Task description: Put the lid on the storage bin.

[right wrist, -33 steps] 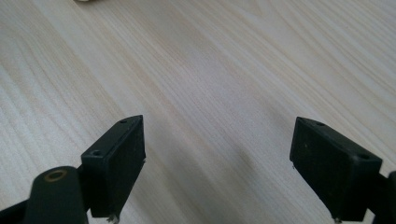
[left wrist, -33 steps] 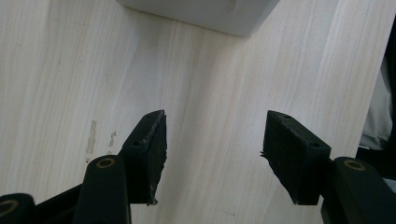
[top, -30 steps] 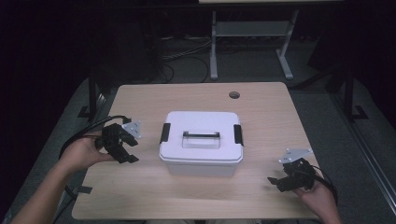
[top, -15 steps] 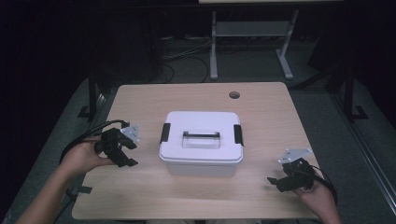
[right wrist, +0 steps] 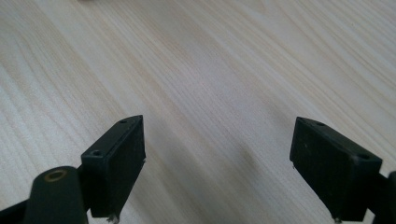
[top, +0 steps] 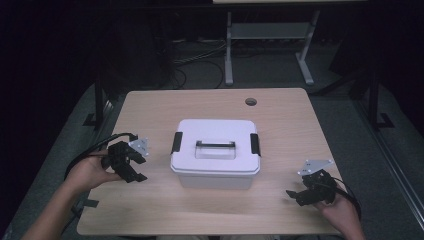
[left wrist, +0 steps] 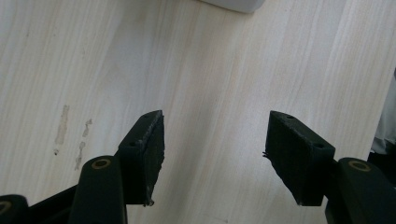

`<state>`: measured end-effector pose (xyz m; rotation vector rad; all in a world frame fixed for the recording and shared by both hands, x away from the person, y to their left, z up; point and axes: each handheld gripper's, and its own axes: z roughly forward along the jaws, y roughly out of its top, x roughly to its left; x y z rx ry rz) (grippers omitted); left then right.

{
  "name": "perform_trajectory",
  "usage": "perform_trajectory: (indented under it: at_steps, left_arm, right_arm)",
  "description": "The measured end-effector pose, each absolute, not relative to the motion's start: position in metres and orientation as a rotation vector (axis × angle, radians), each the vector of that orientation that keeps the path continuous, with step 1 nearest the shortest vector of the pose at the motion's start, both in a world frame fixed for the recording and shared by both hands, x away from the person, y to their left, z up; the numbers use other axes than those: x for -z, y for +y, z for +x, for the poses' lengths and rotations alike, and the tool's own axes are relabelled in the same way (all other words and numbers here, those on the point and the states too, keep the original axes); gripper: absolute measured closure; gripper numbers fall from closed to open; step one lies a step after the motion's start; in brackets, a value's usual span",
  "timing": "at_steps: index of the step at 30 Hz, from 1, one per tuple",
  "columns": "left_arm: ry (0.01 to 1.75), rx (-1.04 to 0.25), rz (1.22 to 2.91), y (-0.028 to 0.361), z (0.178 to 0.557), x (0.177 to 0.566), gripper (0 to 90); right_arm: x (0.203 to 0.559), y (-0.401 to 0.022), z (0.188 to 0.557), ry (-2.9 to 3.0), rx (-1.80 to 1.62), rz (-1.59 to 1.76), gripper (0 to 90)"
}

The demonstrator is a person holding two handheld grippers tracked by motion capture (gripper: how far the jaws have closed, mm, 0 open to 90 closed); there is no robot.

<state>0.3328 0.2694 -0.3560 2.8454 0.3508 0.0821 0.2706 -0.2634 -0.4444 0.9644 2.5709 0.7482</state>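
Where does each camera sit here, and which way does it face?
High view: above the person's side of the table, looking forward and down at the white box; forearms, hands, left gripper and right gripper show.
Left gripper view: rides the left gripper, looking down at bare tabletop; black jaws apart, box corner at top.
Right gripper view: rides the right gripper, facing bare tabletop; jaws apart.
Shared: the wooden tabletop in all three; the box in the first two.

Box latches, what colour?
Black, one on each end of the white box's lid, as is the latch nearest the left gripper. Clearest in the high view.
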Motion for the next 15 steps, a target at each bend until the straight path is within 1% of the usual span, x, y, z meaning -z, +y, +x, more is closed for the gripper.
perform_trajectory:
  at_steps: [15]
  left_arm:
    - [0.37, -0.085, 2.849, 0.274, 0.33, 0.369, 36.0]
  right_arm:
    - [0.445, -0.263, 0.271, 2.57, -0.746, 0.964, 17.7]
